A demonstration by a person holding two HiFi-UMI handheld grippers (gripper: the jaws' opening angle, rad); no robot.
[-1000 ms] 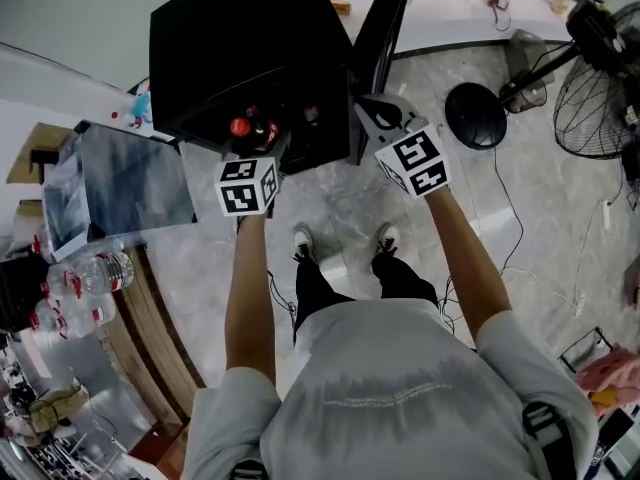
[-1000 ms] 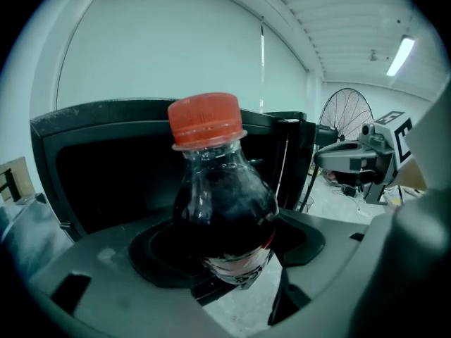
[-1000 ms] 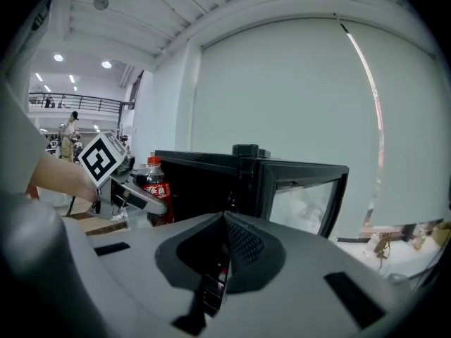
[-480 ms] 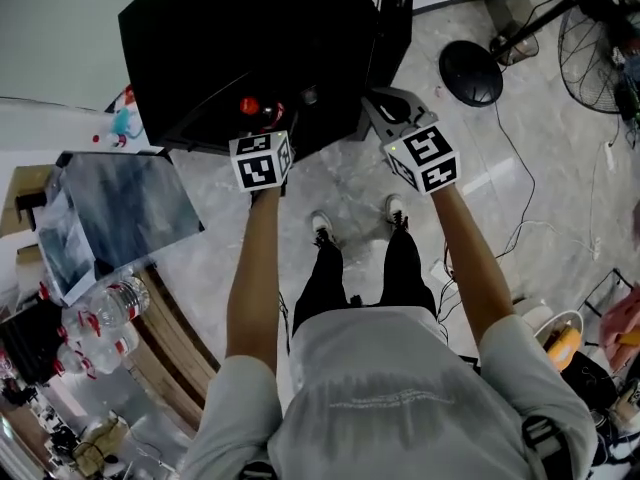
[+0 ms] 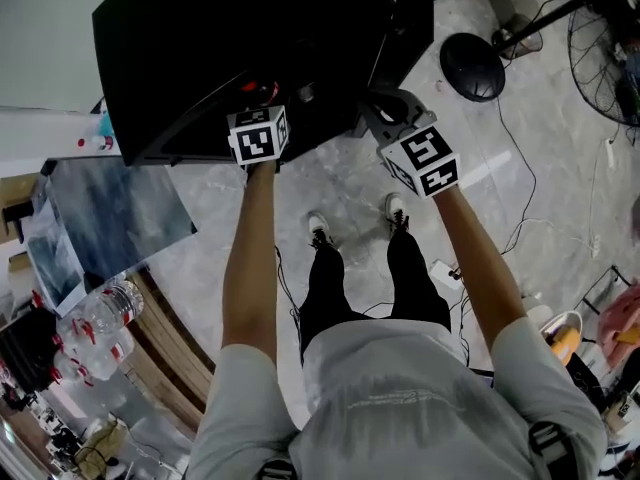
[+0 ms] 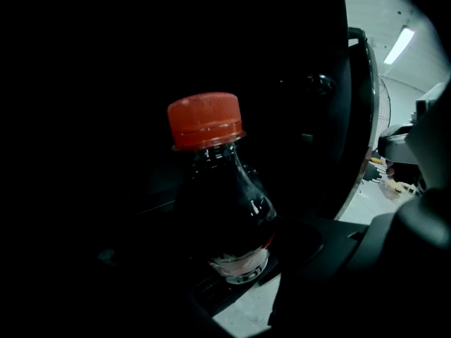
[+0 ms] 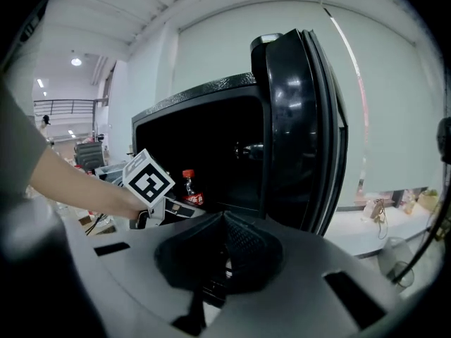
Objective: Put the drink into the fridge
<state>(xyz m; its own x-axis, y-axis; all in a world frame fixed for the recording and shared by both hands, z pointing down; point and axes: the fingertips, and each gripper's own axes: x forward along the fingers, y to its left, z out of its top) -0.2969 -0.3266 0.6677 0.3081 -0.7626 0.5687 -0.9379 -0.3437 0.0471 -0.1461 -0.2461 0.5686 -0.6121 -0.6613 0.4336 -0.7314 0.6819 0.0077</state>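
Red-capped drink bottle (image 6: 222, 203): dark liquid in clear plastic, upright. It is clamped low on its body between the jaws of the left gripper (image 7: 173, 210), which show only as dark shapes in that gripper's own view. Its cap (image 6: 206, 120) is ribbed and orange-red.
Position: just inside the open front of the fridge (image 5: 220, 38), with the dark interior all round it; whether the base rests on a shelf cannot be told.
Item 2, right gripper (image 7: 224, 239): jaws pressed together, nothing between them. It is held beside the left gripper, in front of the fridge's lower edge and close to the door (image 7: 299, 132).
Item 3, door: glossy black, swung wide open at the cabinet's right.
Item 4, fridge: black cabinet against a pale wall.
Item 5, floor (image 5: 340, 183): grey marbled tile.
Item 6, water bottles (image 5: 110, 303): several, clear, red-capped, lying at the person's left, well apart from the fridge.
Item 7, fan (image 5: 605, 38): wire guard, far right.
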